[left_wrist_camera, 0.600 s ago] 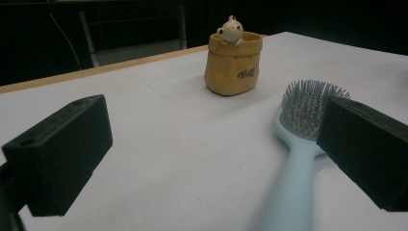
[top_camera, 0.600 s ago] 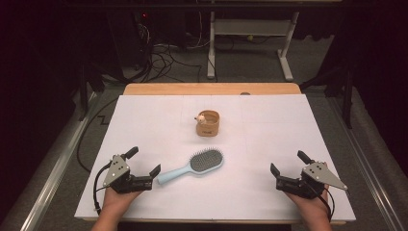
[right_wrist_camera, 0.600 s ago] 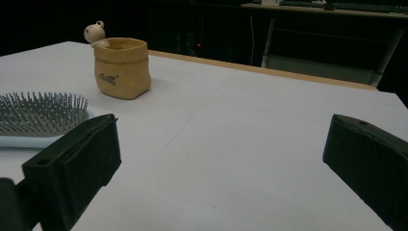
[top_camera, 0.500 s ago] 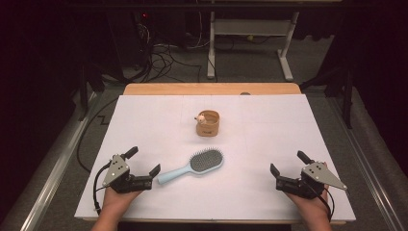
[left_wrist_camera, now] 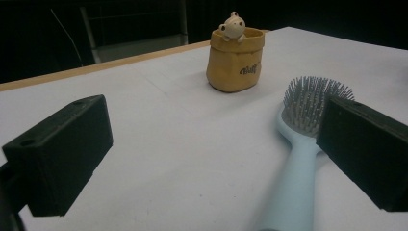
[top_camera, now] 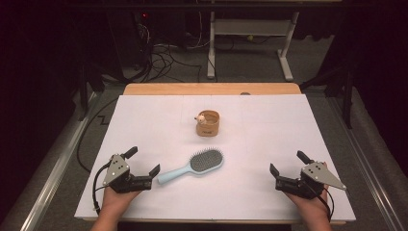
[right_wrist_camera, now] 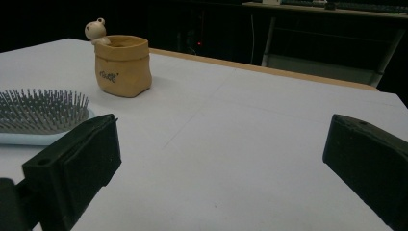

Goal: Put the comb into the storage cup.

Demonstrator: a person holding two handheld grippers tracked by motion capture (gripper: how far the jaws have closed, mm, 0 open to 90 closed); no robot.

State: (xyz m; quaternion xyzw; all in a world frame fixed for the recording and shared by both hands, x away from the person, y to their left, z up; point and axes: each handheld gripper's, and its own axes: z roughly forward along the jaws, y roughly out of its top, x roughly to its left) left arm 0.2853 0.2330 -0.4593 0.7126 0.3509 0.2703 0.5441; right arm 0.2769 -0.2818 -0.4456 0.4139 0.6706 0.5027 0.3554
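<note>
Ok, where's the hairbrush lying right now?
In the high view the hairbrush lies on the white table, left of centre, handle end just off the open left gripper, with the tan pouch behind it.

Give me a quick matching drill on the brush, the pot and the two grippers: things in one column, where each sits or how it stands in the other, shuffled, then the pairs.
Things:
1. brush
2. pot
3. left gripper
4. right gripper

Places or states:
A. upright near the middle of the table, a small figure on its rim
B. open, apart from both things, at the near right
C. lying bristles up, handle toward the near left
D. open, just short of the pale blue handle's end

Pairs: 1-C, 2-A, 3-D, 4-B
</note>
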